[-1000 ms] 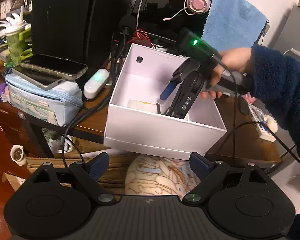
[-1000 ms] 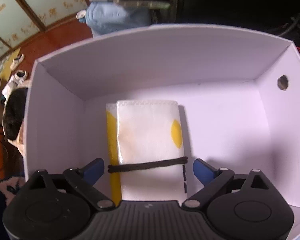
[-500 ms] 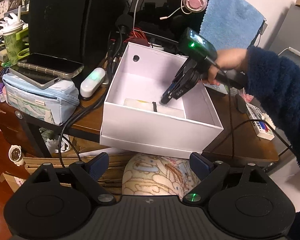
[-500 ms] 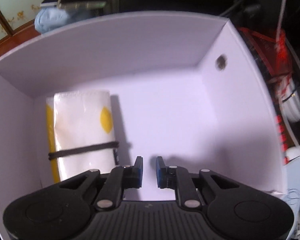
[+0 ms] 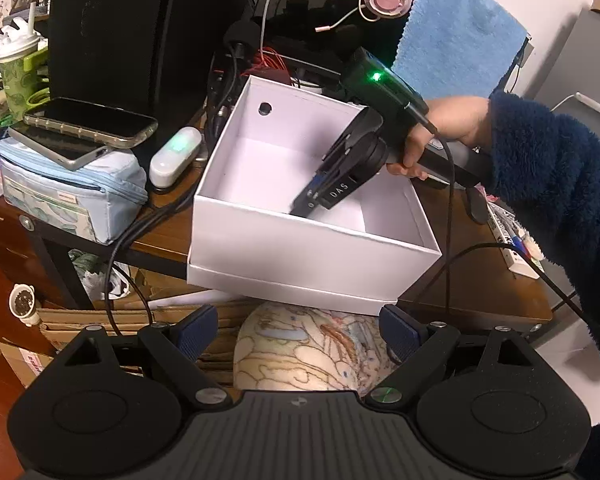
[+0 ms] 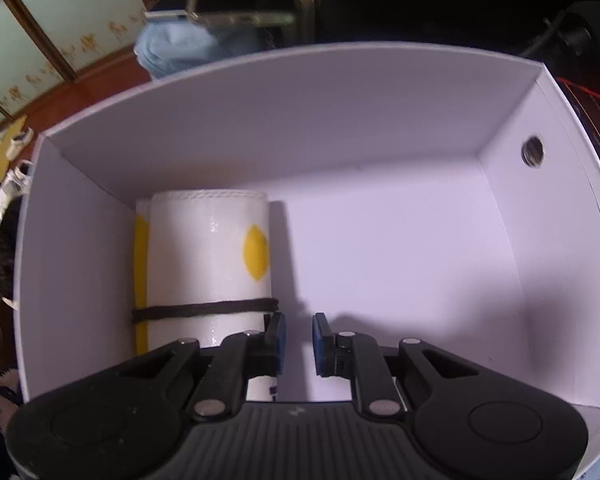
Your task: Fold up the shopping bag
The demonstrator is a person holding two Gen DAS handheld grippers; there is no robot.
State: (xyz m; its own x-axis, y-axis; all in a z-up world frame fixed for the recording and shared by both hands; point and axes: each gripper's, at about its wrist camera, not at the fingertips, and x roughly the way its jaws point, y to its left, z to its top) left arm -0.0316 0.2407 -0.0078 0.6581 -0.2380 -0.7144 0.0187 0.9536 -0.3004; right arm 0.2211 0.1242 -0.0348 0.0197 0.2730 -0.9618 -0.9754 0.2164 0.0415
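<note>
Since a second ago, my right gripper (image 6: 299, 342) has gone from spread wide over the bag (image 6: 208, 268) to nearly pressed together on nothing, and it has slid off to the bag's right.

From the left wrist, my left gripper (image 5: 296, 330) hangs spread and empty below the counter (image 5: 476, 280) edge, in front of the box (image 5: 300, 256). My right hand (image 5: 444, 136) dips its gripper steeply into the box; the near wall hides the bag.

From the right wrist, the bag lies folded into a flat white packet with yellow patches against the box's left wall, a black band (image 6: 204, 309) round it. I judge it light, soft and a little slick, likely to sag if lifted by one edge. I'd pinch it across its width at the band, where the layers are bound.
</note>
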